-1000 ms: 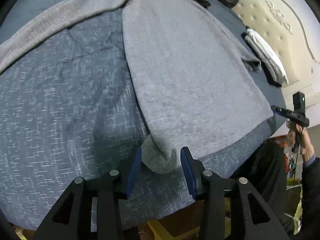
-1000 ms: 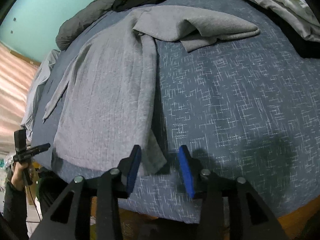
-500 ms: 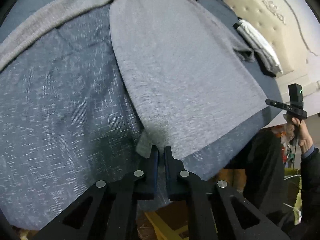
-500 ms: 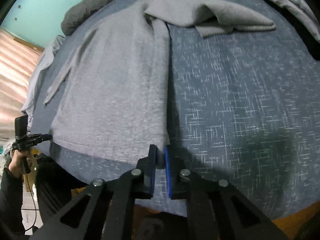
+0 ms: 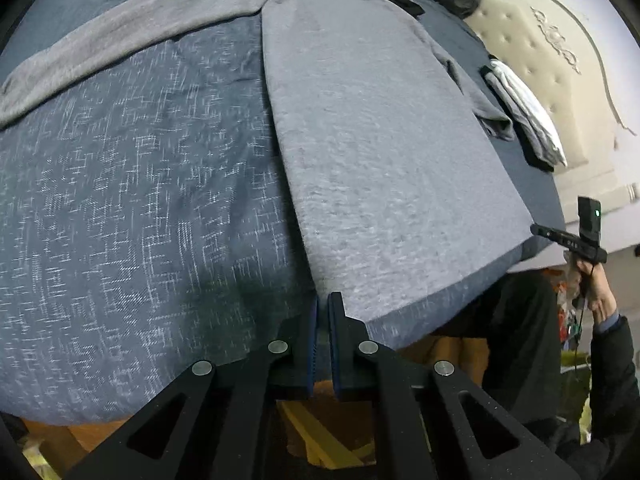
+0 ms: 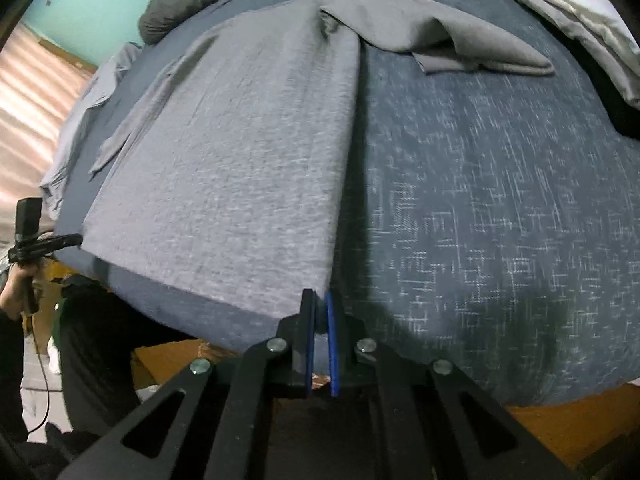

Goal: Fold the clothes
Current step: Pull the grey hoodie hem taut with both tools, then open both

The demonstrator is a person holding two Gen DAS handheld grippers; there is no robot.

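- Although the headboard point(image 5: 560, 52) carries an embossed scroll motif, no brand, label or legible writing can be read in either view.
- Left hand-held gripper point(image 5: 323, 300): at 6 o'clock of its view, jaws nearly closed, pinching the near hem corner of the grey sweater point(image 5: 380, 152).
- Right hand-held gripper point(image 6: 319, 300): at 6 o'clock of its view, blue pads almost together, clamped on the opposite hem corner of the sweater.
- Sweater: lies flat on the blue patterned bedspread point(image 5: 120, 220), hem at the bed's near edge, one sleeve trailing toward 10 o'clock in the left view, the other bunched at 1 o'clock in the right view.
- Person's hand point(image 5: 596, 284): at 3 o'clock in the left view, wrapped round the other gripper's handle, dark sleeve below.
- Folded clothes point(image 6: 580, 28): stacked at 2 o'clock in the right view.
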